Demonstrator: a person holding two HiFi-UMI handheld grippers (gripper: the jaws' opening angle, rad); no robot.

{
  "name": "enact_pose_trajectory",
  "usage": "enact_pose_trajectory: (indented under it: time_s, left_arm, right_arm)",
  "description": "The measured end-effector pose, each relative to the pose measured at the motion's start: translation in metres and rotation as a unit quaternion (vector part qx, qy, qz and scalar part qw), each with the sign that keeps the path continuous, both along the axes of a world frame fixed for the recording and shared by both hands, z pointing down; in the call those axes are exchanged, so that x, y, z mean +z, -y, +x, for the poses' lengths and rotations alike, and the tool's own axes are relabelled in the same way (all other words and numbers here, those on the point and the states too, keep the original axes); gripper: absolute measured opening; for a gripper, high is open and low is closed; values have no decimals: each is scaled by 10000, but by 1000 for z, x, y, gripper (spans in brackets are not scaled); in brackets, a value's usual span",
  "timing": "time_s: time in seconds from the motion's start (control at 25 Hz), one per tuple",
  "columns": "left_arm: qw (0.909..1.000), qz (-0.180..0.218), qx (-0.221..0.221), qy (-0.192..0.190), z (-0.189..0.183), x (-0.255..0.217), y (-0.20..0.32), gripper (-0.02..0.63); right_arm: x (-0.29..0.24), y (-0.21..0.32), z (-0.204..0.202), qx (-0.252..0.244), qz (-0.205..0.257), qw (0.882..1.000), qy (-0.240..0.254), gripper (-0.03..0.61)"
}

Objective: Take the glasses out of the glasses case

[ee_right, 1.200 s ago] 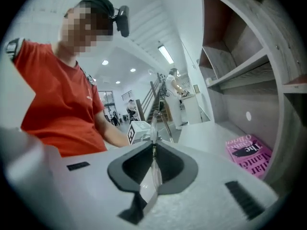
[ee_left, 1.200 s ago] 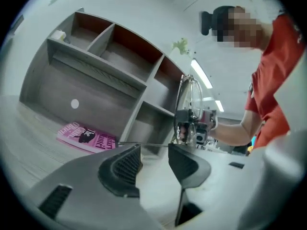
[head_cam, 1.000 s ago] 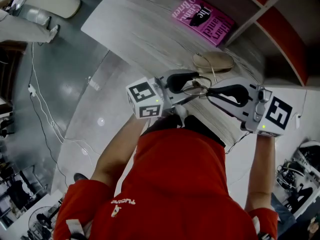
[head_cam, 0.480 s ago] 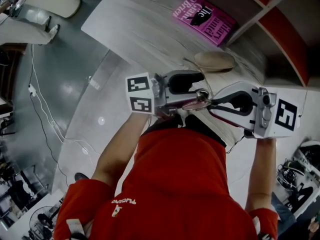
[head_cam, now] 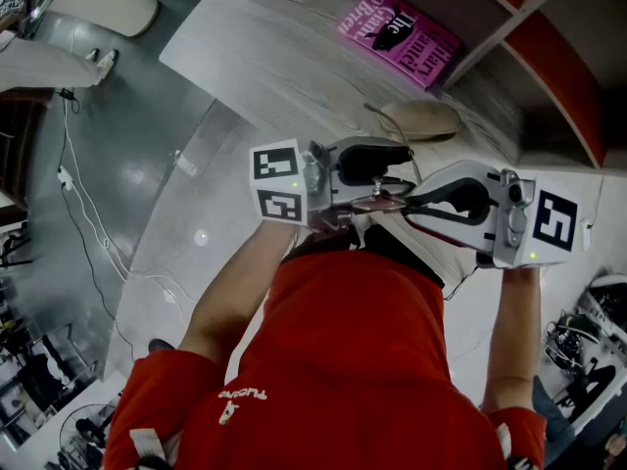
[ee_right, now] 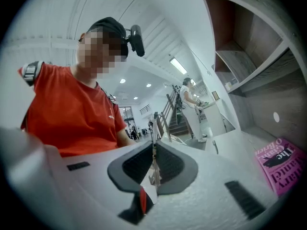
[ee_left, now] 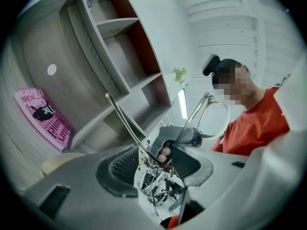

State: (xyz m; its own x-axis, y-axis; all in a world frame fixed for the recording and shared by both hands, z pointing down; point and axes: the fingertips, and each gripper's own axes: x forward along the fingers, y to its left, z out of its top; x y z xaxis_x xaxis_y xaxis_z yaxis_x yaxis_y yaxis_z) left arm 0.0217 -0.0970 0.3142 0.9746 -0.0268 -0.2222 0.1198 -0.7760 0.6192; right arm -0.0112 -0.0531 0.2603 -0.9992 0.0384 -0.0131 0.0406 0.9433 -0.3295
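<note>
Right gripper (ee_right: 153,150) clamps the glasses (ee_left: 214,120) at centre frame; left gripper (ee_left: 153,164) jaws, just narrowing yet apart around one temple (ee_left: 125,123), could bend it.

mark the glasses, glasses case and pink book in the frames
glasses (ee_left: 215,120): left gripper view, middle of the round lens.
glasses case (head_cam: 421,118): head view, middle of its beige top.
pink book (head_cam: 397,33): head view, middle of the cover.

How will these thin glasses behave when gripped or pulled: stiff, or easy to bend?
The glasses have very thin wire arms and rims, so a hard squeeze would probably bend them. They seem light, and may pivot in the narrow pinch of the right gripper. The clear lenses could scratch.
</note>
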Motion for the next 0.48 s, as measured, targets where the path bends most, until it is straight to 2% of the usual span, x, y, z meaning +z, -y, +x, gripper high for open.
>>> enact_pose_trajectory:
  time_s: [0.2, 0.32, 0.48]
  left_arm:
    - [9990, 19, 324, -310, -2, -10, -10, 145]
    - [9977, 94, 493, -462, -5, -19, -13, 143]
    - [9971, 353, 560, -385, -6, -24, -15, 140]
  right_arm:
    - [-4, -4, 3, -113, -79, 9998, 119, 26]
    - [-2, -6, 5, -178, -115, 9997, 107, 26]
    - [-3, -4, 8, -145, -210, 9994, 247, 26]
